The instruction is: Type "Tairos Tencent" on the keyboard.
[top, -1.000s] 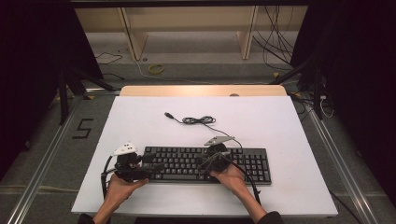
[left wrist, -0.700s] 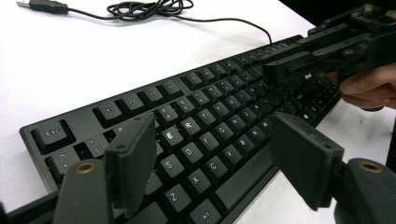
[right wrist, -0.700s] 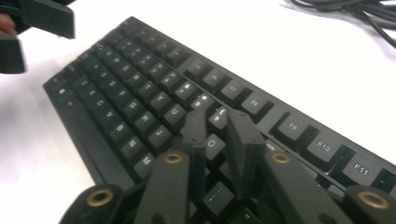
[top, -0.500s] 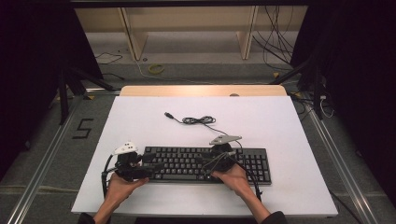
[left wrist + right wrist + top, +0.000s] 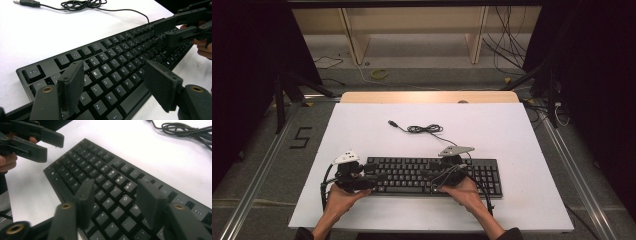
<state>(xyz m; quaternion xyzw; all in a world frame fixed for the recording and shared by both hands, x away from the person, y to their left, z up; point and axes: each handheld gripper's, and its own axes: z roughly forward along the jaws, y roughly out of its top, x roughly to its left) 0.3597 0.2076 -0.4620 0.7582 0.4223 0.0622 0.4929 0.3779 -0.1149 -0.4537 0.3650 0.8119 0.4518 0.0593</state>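
A black keyboard [image 5: 432,176] lies near the front of the white table [image 5: 512,135]. Its cable [image 5: 424,129] is coiled behind it and ends in a USB plug [image 5: 392,122]. My left gripper [image 5: 377,177] hovers over the keyboard's left end. Its jaws are open above the letter keys [image 5: 112,75], with nothing between them. My right gripper [image 5: 428,175] hangs over the middle-right keys [image 5: 110,187]. Its jaws have just been opening and are now apart, with nothing between them. The two grippers point toward each other, as the left gripper [image 5: 53,148] and right gripper [image 5: 161,32] show.
A wooden strip [image 5: 427,96] runs along the table's far edge, with shelving and floor cables beyond. A "5" mark [image 5: 301,137] is on the floor at the left. Bare tabletop lies behind and to both sides of the keyboard.
The right gripper has shifted very slightly to the right over the keyboard. The left hand and the keyboard have stayed where they were.
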